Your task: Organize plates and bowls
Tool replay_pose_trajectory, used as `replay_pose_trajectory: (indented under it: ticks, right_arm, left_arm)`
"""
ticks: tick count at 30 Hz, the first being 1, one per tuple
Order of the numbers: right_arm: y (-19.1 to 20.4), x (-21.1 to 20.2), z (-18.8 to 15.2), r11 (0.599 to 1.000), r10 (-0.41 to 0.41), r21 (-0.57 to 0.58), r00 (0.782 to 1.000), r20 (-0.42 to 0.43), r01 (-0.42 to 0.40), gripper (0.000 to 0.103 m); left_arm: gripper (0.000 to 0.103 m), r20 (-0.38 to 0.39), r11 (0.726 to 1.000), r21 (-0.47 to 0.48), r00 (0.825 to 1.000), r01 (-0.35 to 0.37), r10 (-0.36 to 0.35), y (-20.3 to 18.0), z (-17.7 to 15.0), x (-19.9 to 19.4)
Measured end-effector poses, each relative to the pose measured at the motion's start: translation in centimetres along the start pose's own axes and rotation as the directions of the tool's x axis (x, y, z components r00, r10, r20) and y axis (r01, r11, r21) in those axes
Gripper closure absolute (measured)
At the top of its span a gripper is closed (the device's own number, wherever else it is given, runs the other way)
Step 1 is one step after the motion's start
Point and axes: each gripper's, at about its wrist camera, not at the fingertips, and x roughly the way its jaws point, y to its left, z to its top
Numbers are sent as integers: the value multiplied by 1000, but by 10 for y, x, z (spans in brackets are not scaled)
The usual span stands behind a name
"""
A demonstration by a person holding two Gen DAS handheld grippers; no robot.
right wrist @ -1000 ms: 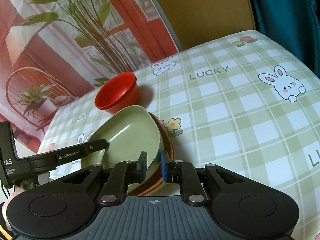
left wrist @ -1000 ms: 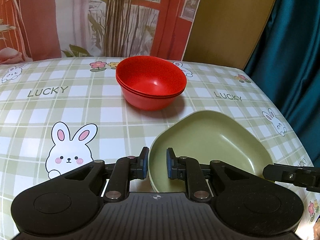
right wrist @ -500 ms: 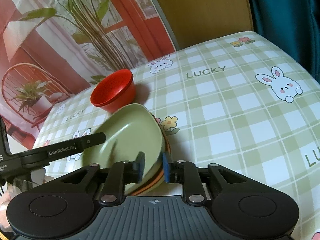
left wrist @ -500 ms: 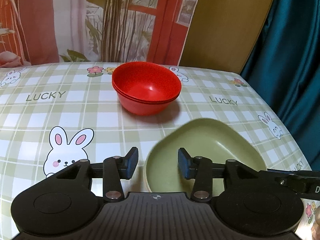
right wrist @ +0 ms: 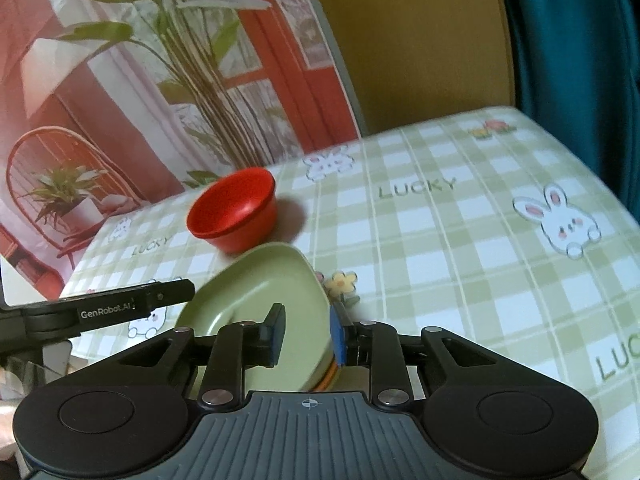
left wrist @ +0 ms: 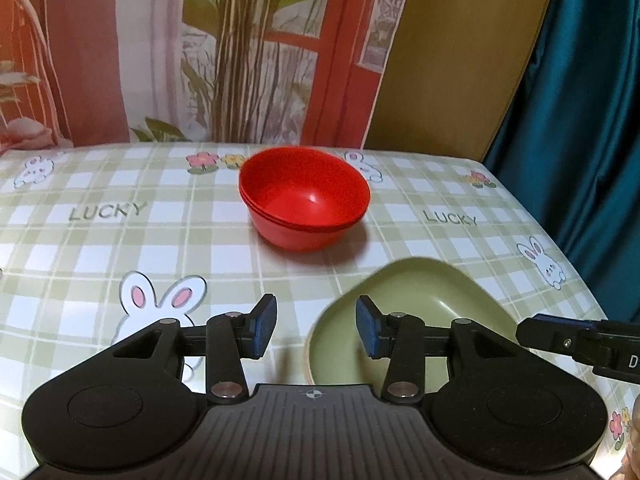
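- Left tool (left wrist: 316, 326): jaws stand apart with nothing between the pads; the near-left rim of the green plate (left wrist: 420, 312) lies just beside its right-hand pad, untouched.
- Right tool (right wrist: 306, 338): jaws partly apart, straddling the plate's right rim; the rim sits between the pads, and neither pad appears to press on it.
- Green plate: rests on the checked surface (left wrist: 100, 240), stacked on at least one other plate whose orange-brown edge (right wrist: 326, 376) shows beneath it in the right wrist view.
- Red bowls (left wrist: 304, 204): nested in a stack, standing apart from the plates, farther back.
- Step in hand (judged): release of the plate onto its stack.
- Next move (judged): draw both tools clear without dragging the rim.
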Motion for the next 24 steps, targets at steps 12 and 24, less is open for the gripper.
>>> replay_pose_trajectory:
  ticks: [12, 24]
  right_arm:
    - [16, 9, 33, 991, 39, -127, 998, 51, -32, 74]
    - [30, 20, 65, 980, 45, -196, 997, 69, -30, 74]
  left_arm:
    - [57, 86, 1000, 4, 996, -15, 15, 18, 31, -33]
    - [57, 126, 999, 0, 991, -35, 35, 34, 48, -42]
